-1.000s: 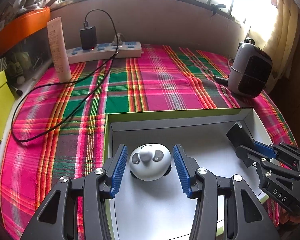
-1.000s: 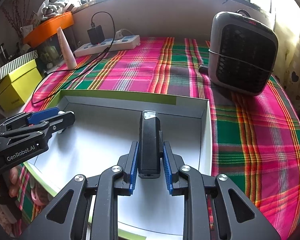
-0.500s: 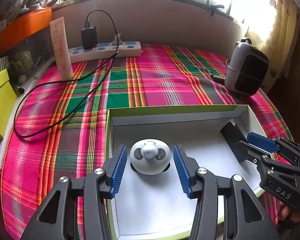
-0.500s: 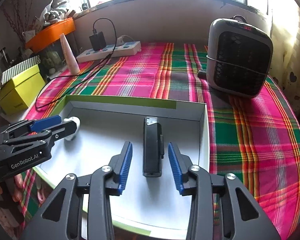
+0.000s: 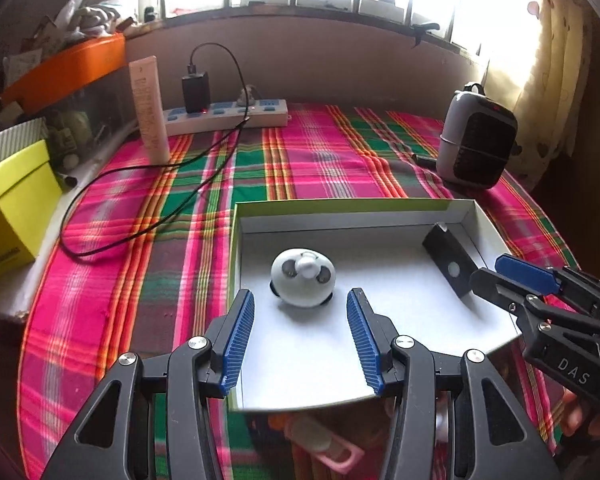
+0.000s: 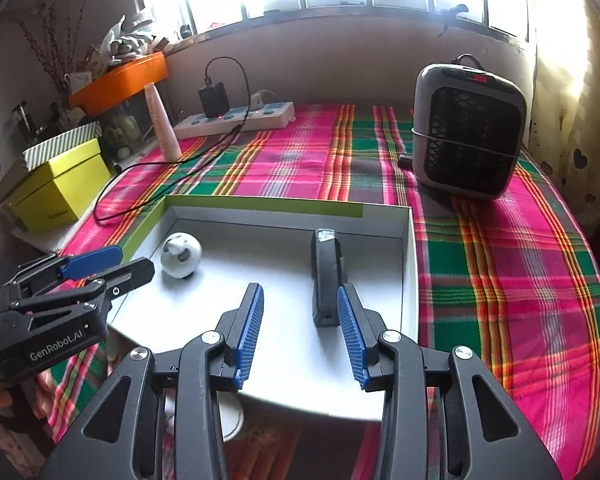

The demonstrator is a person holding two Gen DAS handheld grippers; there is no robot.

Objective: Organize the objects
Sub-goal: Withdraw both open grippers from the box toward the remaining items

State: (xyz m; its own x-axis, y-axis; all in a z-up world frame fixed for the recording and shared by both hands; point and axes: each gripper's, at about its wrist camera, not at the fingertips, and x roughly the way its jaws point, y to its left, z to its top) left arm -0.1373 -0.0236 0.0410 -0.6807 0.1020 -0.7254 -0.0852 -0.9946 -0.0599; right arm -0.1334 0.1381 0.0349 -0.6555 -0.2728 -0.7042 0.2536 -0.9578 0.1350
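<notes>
Two claws hang wide and empty over the white box (image 5: pixel 488 224): the left claw (image 5: pixel 300 336) behind the round panda toy (image 5: pixel 303 283), the right claw (image 6: pixel 300 334) just beside the black clipper (image 6: pixel 326 284), so a careless swing could knock either thing askew.

My left gripper (image 5: pixel 300 320) hangs open just short of the panda toy (image 5: pixel 303 282), touching nothing. The toy sits in the white tray (image 5: pixel 486 226); right of it lies a black device (image 5: pixel 448 266), near my right gripper (image 5: pixel 500 276).
</notes>
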